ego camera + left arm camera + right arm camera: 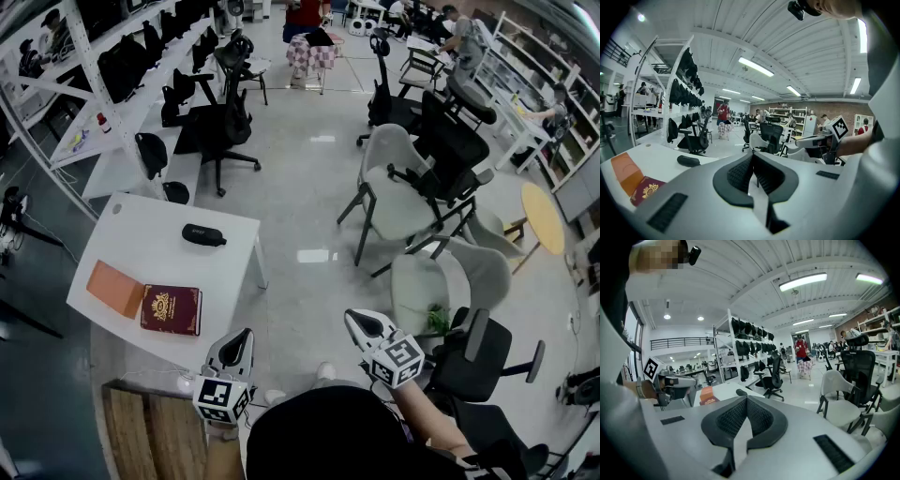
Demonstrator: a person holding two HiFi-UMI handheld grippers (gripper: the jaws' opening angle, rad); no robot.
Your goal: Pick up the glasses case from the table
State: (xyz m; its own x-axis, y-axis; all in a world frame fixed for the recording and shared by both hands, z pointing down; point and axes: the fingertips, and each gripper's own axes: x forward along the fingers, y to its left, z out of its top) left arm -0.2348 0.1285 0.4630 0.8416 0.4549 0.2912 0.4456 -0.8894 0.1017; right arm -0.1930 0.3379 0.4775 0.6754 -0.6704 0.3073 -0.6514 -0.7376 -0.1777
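In right gripper view, glasses case (740, 392) pt. hidden behind right gripper (746, 401), esp. lwr edge.

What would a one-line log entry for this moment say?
stage: before pickup | glasses case: on white table, untouched | left claw: shut, empty | right claw: shut, empty

The left gripper (753, 158), fingers (739, 174) pressed together and empty, faces a black glasses case (688, 161) on the white table (656, 157).

This is looking like a big office or work hall. Many rolling chairs (225, 117) are standing on the shiny floor (300, 187). White shelves (127, 117) are lining the wall, long lights (755, 67) are glowing overhead, and people (464, 37) are sitting at desks.
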